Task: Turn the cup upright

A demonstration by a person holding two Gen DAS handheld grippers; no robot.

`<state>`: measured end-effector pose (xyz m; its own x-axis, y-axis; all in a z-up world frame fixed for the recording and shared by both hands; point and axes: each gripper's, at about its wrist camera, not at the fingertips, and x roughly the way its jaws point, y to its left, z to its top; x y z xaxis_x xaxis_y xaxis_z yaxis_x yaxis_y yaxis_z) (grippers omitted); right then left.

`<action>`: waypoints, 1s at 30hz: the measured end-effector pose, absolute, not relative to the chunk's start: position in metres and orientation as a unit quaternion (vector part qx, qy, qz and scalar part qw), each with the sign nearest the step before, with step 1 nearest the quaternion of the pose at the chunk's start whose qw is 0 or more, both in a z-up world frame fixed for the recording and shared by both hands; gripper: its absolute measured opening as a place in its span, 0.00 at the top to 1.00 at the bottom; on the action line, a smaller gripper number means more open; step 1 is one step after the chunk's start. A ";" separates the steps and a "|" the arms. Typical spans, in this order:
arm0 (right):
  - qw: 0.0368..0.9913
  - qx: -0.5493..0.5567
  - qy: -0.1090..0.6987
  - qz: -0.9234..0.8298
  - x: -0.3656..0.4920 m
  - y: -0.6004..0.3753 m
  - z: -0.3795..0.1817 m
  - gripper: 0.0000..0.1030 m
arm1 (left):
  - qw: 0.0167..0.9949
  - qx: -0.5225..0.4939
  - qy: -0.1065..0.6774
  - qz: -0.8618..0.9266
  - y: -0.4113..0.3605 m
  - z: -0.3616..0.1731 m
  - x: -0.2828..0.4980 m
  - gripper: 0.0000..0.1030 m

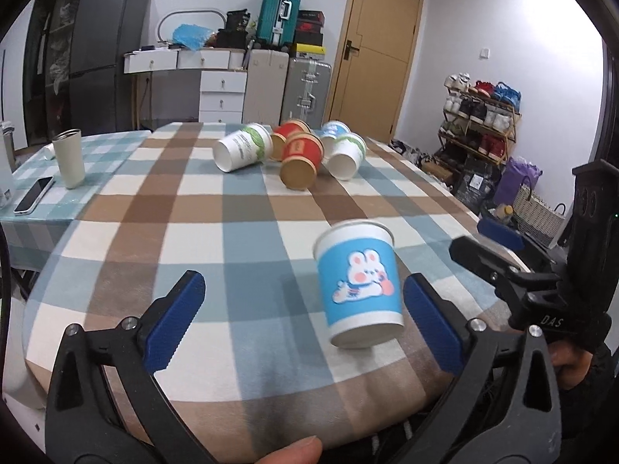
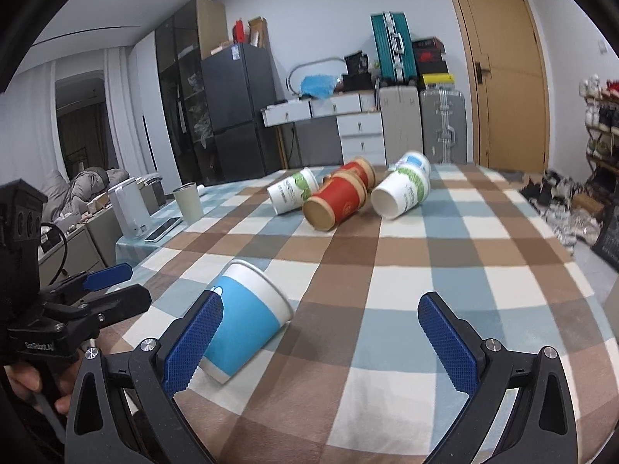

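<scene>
A blue paper cup with a rabbit print [image 1: 358, 284] stands mouth up on the checked tablecloth [image 1: 240, 232], near its front edge, slightly tilted and blurred. It also shows in the right wrist view [image 2: 243, 319]. My left gripper [image 1: 305, 321] is open, its right pad [image 1: 433, 326] close beside the cup without holding it. My right gripper [image 2: 321, 342] is open and empty, its left pad [image 2: 193, 342] in front of the cup. The right gripper also shows in the left wrist view [image 1: 491, 247].
Several paper cups lie on their sides at the far middle: white-green [image 1: 243, 147], red [image 1: 301, 160], white [image 1: 346, 154]. A cream tumbler [image 1: 69, 156] and a phone [image 1: 34, 195] are at the left. A shoe rack [image 1: 479, 120] stands right of the table.
</scene>
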<state>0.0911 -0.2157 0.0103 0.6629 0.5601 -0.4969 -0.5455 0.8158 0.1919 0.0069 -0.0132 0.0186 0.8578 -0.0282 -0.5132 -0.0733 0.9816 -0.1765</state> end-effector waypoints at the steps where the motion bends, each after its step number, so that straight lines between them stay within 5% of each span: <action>1: 0.908 0.020 0.290 0.302 0.094 -0.215 0.009 0.00 | 0.960 -0.095 0.264 0.015 -0.007 0.021 0.006 0.01; 17: 0.816 0.132 0.450 0.338 0.131 -0.179 -0.011 0.02 | 0.960 -0.088 0.262 0.054 0.027 0.008 0.022 0.01; 30: 0.747 0.198 0.529 0.350 0.164 -0.164 -0.029 0.28 | 0.960 -0.084 0.263 0.056 0.024 0.003 0.022 0.01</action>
<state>0.1645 -0.1643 -0.0285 0.1946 0.7333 -0.6515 -0.3131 0.6759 0.6672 0.0222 0.0244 0.0035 0.8558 0.0627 -0.5135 -0.1513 0.9796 -0.1326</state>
